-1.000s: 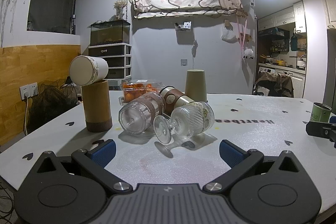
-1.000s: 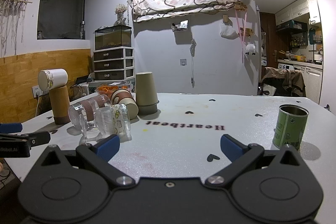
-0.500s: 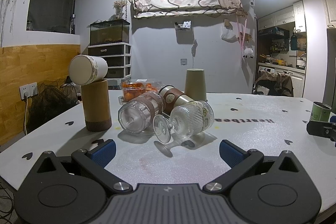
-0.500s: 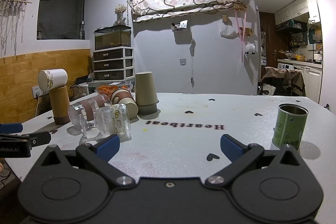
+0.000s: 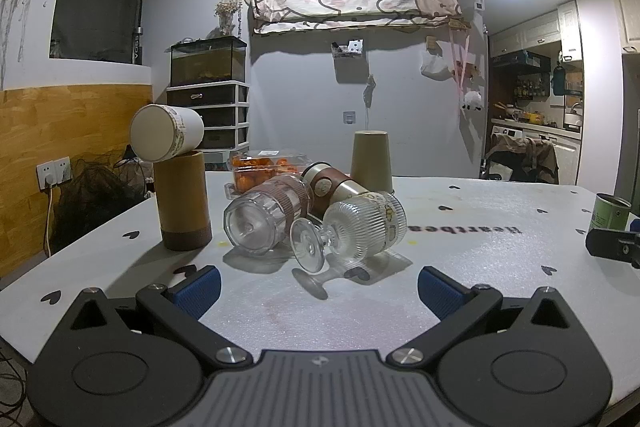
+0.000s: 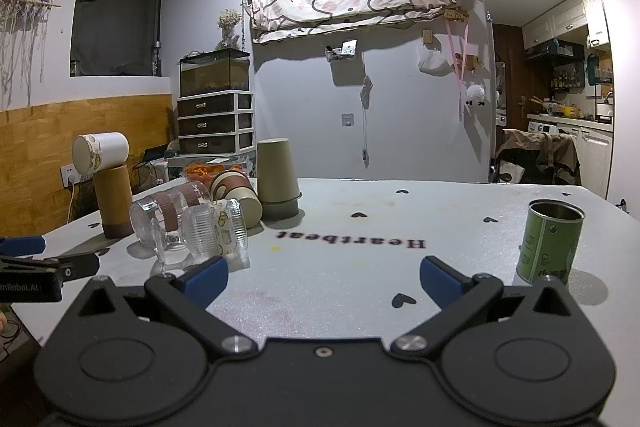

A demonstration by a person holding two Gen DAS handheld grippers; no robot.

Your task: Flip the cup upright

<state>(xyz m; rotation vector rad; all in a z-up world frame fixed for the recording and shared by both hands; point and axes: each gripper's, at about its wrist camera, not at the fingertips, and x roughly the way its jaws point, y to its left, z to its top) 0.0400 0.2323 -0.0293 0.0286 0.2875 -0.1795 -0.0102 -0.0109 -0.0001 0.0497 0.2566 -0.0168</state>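
Both my grippers hover low over the near edge of the table point(image 5: 460, 227) with jaws spread wide and nothing between them: the left gripper point(image 5: 319, 287) faces the cluster of cups, the right gripper point(image 6: 323, 277) faces bare table. The nearest cup lying down is the ribbed glass goblet point(image 5: 362, 233), on its side just ahead of my left jaws, foot toward me, mouth pointing away. I judge it the one to flip: it looks stiff, slick and breakable, light enough, and likely to roll on its round bowl. I would take it across the ribbed bowl rather than the thin stem, squeezing gently. Touching or nearly touching it on the left lies a clear tumbler with a brown band point(image 5: 266, 213), also on its side, and behind both rests a brown-and-cream cup point(image 5: 332, 187), tipped over too; either could be knocked as I close in. Left of them stands a tan cylinder point(image 5: 182, 201) with a white cup point(image 5: 164, 137) balanced sideways on top, which a bump would topple. Farther back sit an inverted khaki paper cup point(image 5: 372, 161) and a clear box of orange fruit point(image 5: 266, 167). Well apart on the right stands a green tin point(image 6: 550, 241), upright and open.
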